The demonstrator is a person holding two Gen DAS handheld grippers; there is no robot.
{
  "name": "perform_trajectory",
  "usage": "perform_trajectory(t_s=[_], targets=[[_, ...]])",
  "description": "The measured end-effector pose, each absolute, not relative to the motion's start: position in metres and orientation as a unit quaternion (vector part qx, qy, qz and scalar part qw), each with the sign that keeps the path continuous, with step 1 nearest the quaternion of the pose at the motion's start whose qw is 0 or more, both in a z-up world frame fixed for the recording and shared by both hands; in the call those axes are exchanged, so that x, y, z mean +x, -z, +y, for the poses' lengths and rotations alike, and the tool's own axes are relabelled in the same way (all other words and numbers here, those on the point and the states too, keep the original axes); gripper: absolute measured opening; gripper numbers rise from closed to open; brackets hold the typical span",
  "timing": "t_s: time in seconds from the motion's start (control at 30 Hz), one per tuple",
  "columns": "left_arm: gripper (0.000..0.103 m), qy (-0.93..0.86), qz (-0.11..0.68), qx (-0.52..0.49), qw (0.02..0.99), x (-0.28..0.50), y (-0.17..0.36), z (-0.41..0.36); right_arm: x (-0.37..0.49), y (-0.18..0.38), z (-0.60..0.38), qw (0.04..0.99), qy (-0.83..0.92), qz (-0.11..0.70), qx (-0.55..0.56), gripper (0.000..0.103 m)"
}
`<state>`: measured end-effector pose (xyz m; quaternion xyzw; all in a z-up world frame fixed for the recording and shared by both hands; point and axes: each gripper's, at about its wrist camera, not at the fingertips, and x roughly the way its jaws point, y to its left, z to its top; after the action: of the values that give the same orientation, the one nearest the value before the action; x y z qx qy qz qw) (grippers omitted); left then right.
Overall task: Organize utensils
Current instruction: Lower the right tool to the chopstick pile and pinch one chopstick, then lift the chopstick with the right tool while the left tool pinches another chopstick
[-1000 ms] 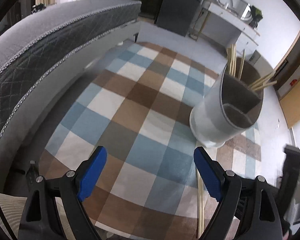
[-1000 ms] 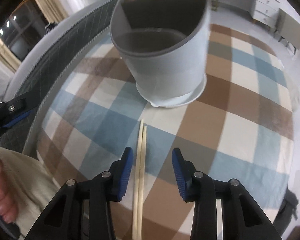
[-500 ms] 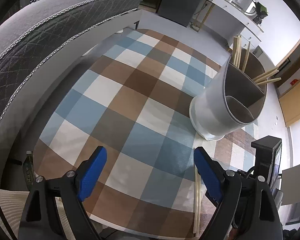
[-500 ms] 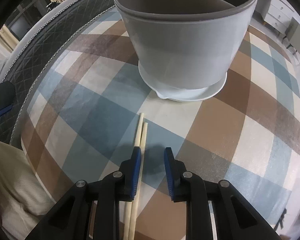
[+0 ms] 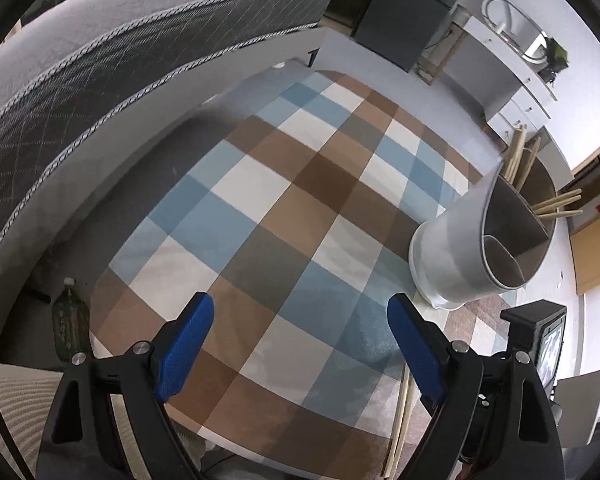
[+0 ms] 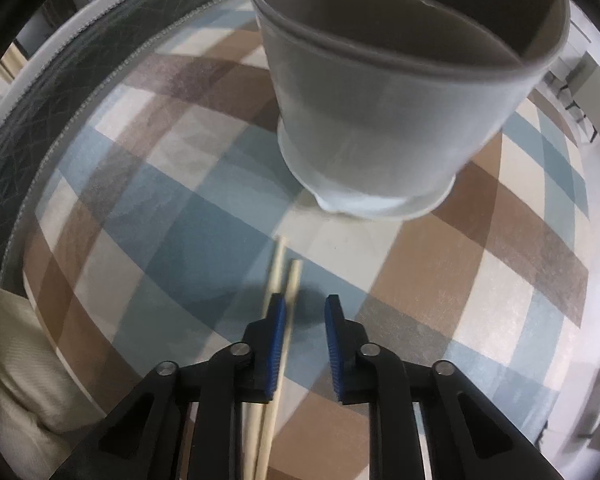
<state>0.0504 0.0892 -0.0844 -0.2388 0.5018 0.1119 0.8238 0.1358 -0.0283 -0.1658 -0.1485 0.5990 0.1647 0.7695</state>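
Left to right in the left wrist view: grey quilted mattress [image 5: 112, 60] fills the upper left, a green bottle [image 5: 69, 320] stands at the lower left edge, and the checked cloth [image 5: 284, 216] over the worktop takes the middle. The left gripper [image 5: 300, 344] hangs above the cloth with fingers wide, nothing between them, so it reads as idle. At right sits the grey divided holder [image 5: 456, 264], with several chopsticks already standing in its far compartment at upper right and the near compartments apparently empty. The loose pair of chopsticks [image 5: 402, 412] lies at lower right, just beside the left gripper's right finger. In the right wrist view the holder [image 6: 384, 120] fills the upper centre and right, and the chopsticks [image 6: 280, 268] lie on the cloth just short of its base, tips pointing at it. The right gripper [image 6: 306, 316] is low over them with fingers narrow but not closed. The sticks run along and under the left finger [image 6: 276, 344], not in the gap, though blur makes exact contact hard to call. Step in hand: picking up the last pair. The next move probably calls for shifting the right gripper toward frame left so both sticks sit between the fingers, then closing, lifting and dropping them in with the others.
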Motion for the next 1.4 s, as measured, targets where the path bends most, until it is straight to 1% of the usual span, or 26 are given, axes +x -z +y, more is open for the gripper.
perform_trajectory(t_s=[0.37,0.4,0.5,0.6,0.73,0.97,1.1,1.2,1.4], targets=[[0.085,-0.115,0.506,-0.253,0.817,0.049,0.085,0.094,0.137,0.170,-0.015,0.777,-0.155,0.589,-0.159,0.017],[0.085,-0.118,0.507,-0.255,0.815,0.049,0.086,0.096,0.136,0.170,-0.013,0.781,-0.152,0.584,-0.159,0.016],[0.085,-0.126,0.511,-0.259,0.810,0.048,0.089,0.099,0.134,0.173,-0.003,0.789,-0.152,0.574,-0.157,0.005],[0.085,-0.128,0.515,-0.249,0.810,0.049,0.091,0.098,0.131,0.175,0.002,0.798,-0.155,0.562,-0.153,0.004],[0.085,-0.120,0.518,-0.230,0.816,0.053,0.093,0.093,0.133,0.164,-0.012,0.822,-0.151,0.539,-0.105,0.004],[0.085,-0.047,0.552,-0.210,0.806,0.061,0.108,0.066,0.122,0.108,-0.071,0.872,-0.145,0.467,0.003,0.004],[0.085,0.008,0.565,-0.184,0.804,0.065,0.111,0.043,0.111,0.086,-0.113,0.880,-0.146,0.447,0.067,0.004],[0.085,0.007,0.573,-0.149,0.806,0.064,0.114,0.031,0.102,0.071,-0.138,0.883,-0.148,0.432,0.111,0.004],[0.085,0.018,0.586,-0.106,0.803,0.067,0.123,0.009,0.092,0.048,-0.168,0.890,-0.144,0.405,0.154,0.004]])
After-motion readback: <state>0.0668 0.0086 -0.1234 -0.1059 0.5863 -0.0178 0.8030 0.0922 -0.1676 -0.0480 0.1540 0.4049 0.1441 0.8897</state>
